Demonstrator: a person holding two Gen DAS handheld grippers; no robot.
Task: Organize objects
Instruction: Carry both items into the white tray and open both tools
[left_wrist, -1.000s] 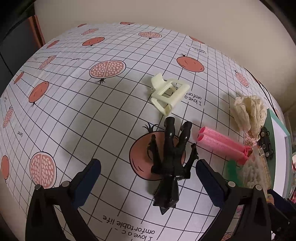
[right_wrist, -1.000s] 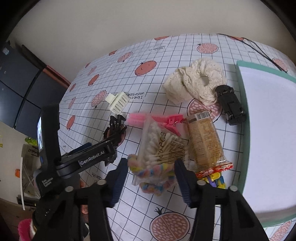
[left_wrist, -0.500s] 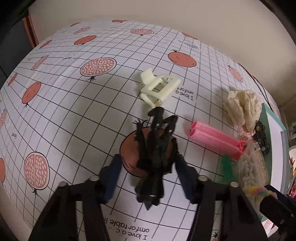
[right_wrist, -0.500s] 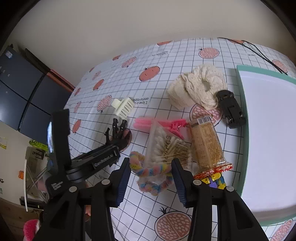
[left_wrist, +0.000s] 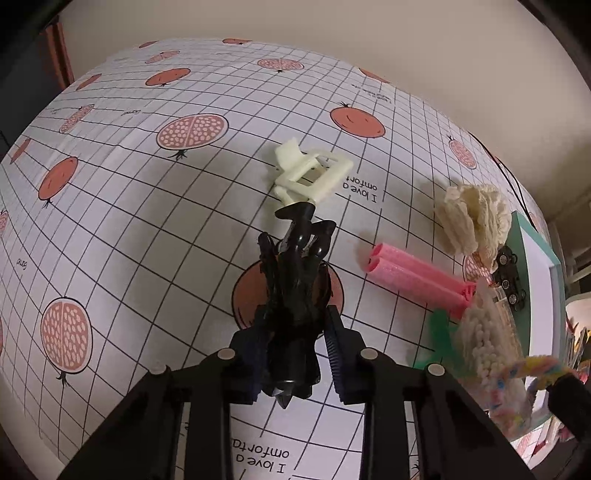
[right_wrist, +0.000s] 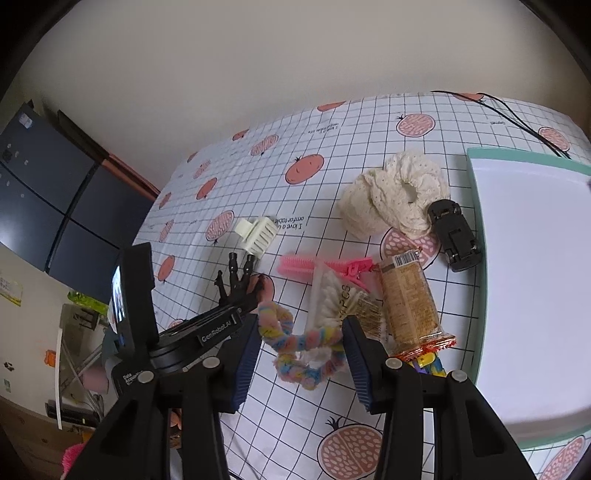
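My left gripper (left_wrist: 295, 347) is shut on a black claw hair clip (left_wrist: 295, 280), which points away over an orange fruit print; the clip also shows in the right wrist view (right_wrist: 240, 280). A cream claw clip (left_wrist: 310, 177) lies just beyond it. My right gripper (right_wrist: 301, 354) is closed around a rainbow braided scrunchie (right_wrist: 295, 339) and holds it above the cloth. A bag of cotton swabs (right_wrist: 340, 299), a pink hair clip (right_wrist: 321, 267), a snack bar (right_wrist: 410, 299), a cream lace scrunchie (right_wrist: 395, 192) and a black toy car (right_wrist: 454, 236) lie beyond.
A white tray with a green rim (right_wrist: 476, 221) lies at the right on the gridded fruit-print tablecloth (left_wrist: 129, 206). A black cable (right_wrist: 517, 118) runs along the far right edge. A dark cabinet (right_wrist: 44, 206) stands off the table's left.
My left gripper closed on the black claw clip. My right gripper lifted the rainbow scrunchie up and off the cotton swab bag.
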